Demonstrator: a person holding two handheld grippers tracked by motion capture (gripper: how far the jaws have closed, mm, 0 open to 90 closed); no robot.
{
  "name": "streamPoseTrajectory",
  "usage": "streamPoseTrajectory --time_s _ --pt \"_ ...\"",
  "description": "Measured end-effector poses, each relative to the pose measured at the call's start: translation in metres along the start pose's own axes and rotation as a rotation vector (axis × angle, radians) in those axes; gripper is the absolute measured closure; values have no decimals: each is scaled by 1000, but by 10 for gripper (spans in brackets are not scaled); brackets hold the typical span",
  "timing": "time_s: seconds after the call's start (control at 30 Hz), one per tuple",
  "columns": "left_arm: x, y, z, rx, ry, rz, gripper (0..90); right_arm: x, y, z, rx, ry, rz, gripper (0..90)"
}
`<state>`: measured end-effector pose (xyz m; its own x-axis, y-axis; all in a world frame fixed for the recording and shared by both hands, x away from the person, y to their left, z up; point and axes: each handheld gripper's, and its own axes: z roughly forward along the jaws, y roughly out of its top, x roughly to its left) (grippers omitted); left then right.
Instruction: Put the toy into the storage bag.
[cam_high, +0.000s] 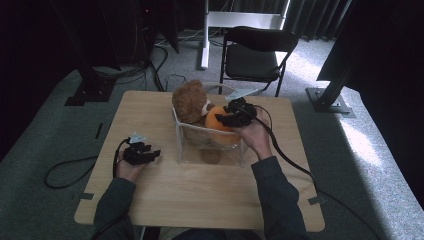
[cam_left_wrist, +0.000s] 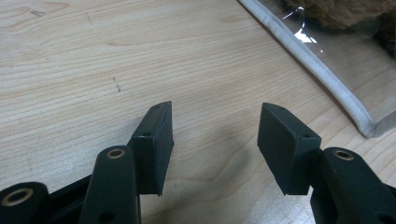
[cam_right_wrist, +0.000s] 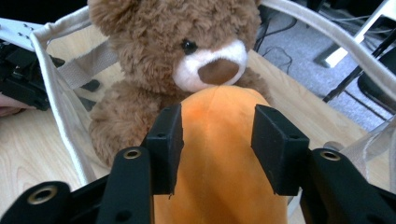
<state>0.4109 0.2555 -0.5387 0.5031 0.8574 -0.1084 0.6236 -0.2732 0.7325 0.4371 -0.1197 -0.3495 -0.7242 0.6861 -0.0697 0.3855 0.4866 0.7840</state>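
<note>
Two forearms in dark sleeves are coming in from the near edge of the desk (cam_high: 165, 195), one at each side. At the person's left, the left tool (cam_high: 141, 153) is resting low over the bare wood, well apart from the other hand and just beside the near left corner of the clear bag (cam_high: 186, 145). In the left gripper view its jaws are standing wide apart with nothing but wood grain between them, and the bag's white piped edge (cam_left_wrist: 327, 79) is running diagonally past on the far right.

Over at the person's right, the right hand (cam_high: 257, 136) is holding the right tool (cam_high: 231, 116) above the open top of the bag. From the right gripper view, the right tool (cam_right_wrist: 215, 151) is gripping an orange plush toy (cam_right_wrist: 224, 158): one black pad is pressing on each side of the soft orange body, which is bulging between them. That orange plush toy (cam_high: 218, 122) is sitting inside the bag toward its right side, touching the brown teddy bear (cam_high: 191, 102), which is sitting upright in the bag's left part. In the right gripper view the teddy bear (cam_right_wrist: 180, 56) is facing the camera, its pale muzzle just above the orange toy's far end.

A black folding chair (cam_high: 254, 52) is standing on the grey carpet beyond the desk.
</note>
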Motion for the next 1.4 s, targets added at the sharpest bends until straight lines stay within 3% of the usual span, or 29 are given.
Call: streamPoseTrajectory --time_s 0.1,0.3,0.5,0.77,1.07,1.23,1.3,1.4 --pt "-1 0 0 2 0 0 463 0 -1 0 27 -21 -10 601" --pt "0 0 0 -1 0 0 463 4 -5 -2 63 -2 -30 696" --pt "1 0 -1 -5 3 -6 463 5 -12 -8 72 5 -22 727" --pt "0 -1 -1 -3 1 -6 463 2 -24 -11 78 32 24 752" --pt "0 0 -1 -5 0 -3 463 4 -28 -13 100 40 21 769" --pt "0 0 -1 -4 1 -5 462 5 -27 -19 51 9 8 746" --pt "0 0 0 -2 -1 -1 462 4 -28 -26 1 29 5 735" --pt "0 0 0 -1 -1 2 462 5 -29 -36 -50 20 3 735"
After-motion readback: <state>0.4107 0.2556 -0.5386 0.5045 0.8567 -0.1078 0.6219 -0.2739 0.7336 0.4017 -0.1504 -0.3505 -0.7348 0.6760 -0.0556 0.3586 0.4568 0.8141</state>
